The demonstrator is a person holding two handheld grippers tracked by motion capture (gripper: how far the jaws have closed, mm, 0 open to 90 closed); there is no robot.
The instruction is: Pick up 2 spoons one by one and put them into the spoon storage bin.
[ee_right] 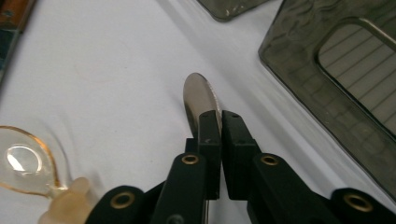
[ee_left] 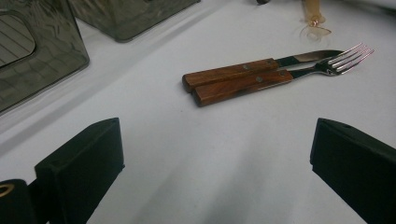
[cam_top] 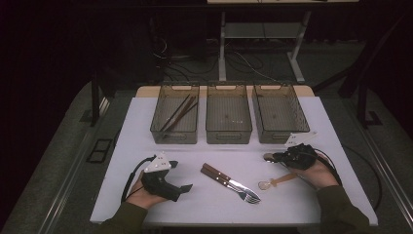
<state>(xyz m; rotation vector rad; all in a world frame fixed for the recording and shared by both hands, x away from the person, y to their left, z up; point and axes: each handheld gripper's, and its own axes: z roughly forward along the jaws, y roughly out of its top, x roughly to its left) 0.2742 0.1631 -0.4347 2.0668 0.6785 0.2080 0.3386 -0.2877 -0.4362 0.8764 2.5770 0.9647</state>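
Note:
My right gripper (ee_right: 219, 116) is shut on the handle of a metal spoon (ee_right: 201, 95), whose bowl rests on the white table. From above, that gripper (cam_top: 276, 157) sits at the right, in front of the right bin, with the metal spoon's bowl (cam_top: 268, 157) poking out to the left. My left gripper (cam_top: 181, 176) rests at the front left, open and holding nothing. Its jaws (ee_left: 215, 168) stand wide apart and point at a wooden-handled knife and fork (ee_left: 243, 79) lying side by side mid-table (cam_top: 229, 181).
A translucent amber spoon (cam_top: 275, 182) lies just in front of my right hand. Three smoky plastic bins line the back: the left bin (cam_top: 157, 127) holds dark chopsticks (cam_top: 179, 113), then come the middle bin (cam_top: 228, 134) and the right bin (cam_top: 280, 136).

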